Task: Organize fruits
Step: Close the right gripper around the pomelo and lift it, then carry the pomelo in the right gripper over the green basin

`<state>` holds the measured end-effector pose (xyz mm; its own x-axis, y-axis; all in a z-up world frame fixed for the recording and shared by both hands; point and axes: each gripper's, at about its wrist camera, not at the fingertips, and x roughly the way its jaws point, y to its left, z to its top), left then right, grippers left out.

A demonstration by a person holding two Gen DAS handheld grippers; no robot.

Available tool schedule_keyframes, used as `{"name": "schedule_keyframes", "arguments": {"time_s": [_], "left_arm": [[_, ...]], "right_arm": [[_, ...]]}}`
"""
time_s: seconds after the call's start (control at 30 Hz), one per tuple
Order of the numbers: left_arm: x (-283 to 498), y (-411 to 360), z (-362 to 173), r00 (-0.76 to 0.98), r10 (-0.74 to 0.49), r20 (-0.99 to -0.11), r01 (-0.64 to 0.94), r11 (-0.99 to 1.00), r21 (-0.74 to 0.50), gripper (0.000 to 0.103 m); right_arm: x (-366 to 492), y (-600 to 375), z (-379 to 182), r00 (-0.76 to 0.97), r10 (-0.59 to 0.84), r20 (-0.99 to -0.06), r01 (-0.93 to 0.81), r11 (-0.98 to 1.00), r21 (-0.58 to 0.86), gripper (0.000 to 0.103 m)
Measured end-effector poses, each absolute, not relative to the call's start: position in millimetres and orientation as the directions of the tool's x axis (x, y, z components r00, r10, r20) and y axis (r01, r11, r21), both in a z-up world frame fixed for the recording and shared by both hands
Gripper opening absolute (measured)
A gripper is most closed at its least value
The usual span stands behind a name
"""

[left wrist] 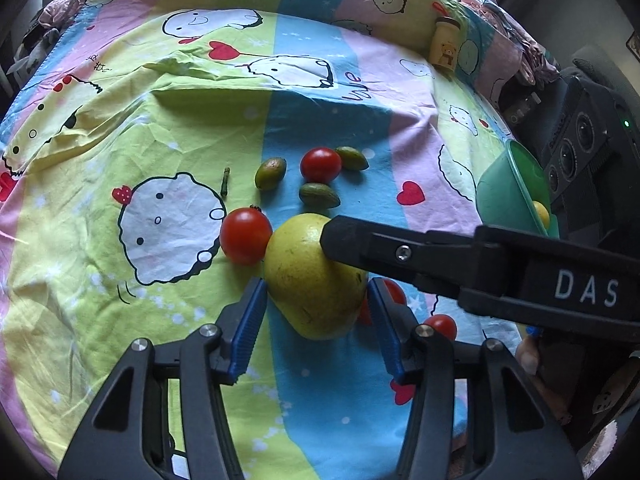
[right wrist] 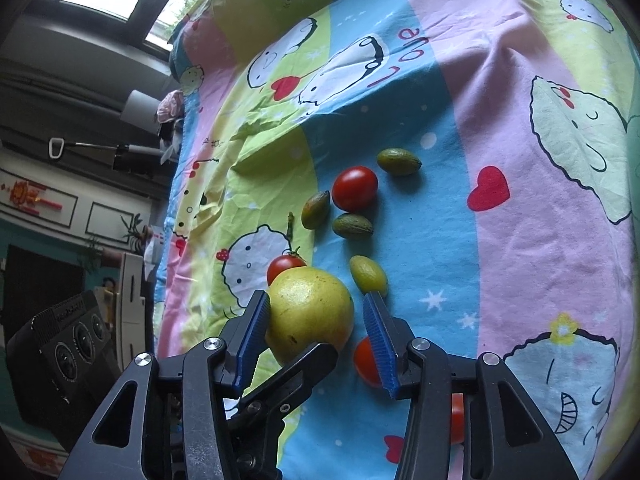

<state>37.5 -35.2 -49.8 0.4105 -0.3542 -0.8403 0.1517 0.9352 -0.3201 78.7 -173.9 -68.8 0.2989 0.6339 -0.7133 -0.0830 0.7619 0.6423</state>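
A yellow pear (left wrist: 308, 292) lies on the cartoon bedsheet (left wrist: 160, 120). My left gripper (left wrist: 317, 282) is shut on it, a blue pad against each side. My right gripper (right wrist: 316, 297) stands open around the same pear (right wrist: 308, 312): its left pad touches the skin and its right pad is apart from it. One of its black fingers (left wrist: 360, 248) lies across the top of the pear. Red tomatoes (left wrist: 246, 236) (left wrist: 320, 165) and small green fruits (left wrist: 271, 173) (left wrist: 319, 195) are scattered beyond the pear. One more tomato (right wrist: 366, 360) sits beside the right pad.
A green bowl (left wrist: 508, 196) with a yellow fruit (left wrist: 541, 211) in it stands at the right edge of the bed. A bear-printed jar (left wrist: 444, 42) is at the far right. A yellow-green fruit (right wrist: 368, 276) lies just past the right gripper's right pad. A loose stem (left wrist: 225, 182) lies to the left.
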Motion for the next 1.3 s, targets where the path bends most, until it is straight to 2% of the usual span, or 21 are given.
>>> {"name": "schedule_keyframes", "arguments": {"time_s": [0.47, 1.0, 1.3], "left_arm": [[37.0, -33.8, -52.3, 0.404, -0.343, -0.848, 0.138, 0.939, -0.315, 0.053], [35.2, -36.1, -51.5, 0.412, -0.332, -0.848, 0.129, 0.943, -0.306, 0.052], [25.1, -39.3, -27.1, 0.484, -0.371, -0.792, 0.175, 0.928, -0.328, 0.053]], "right_arm": [[85.1, -159.8, -81.8, 0.254, 0.674, -0.694, -0.08, 0.73, 0.679, 0.056], [84.1, -150.1, -80.9, 0.273, 0.639, -0.719, -0.127, 0.765, 0.631, 0.058], [67.4, -155.7, -49.6, 0.375, 0.603, -0.704, -0.194, 0.794, 0.577, 0.059]]}}
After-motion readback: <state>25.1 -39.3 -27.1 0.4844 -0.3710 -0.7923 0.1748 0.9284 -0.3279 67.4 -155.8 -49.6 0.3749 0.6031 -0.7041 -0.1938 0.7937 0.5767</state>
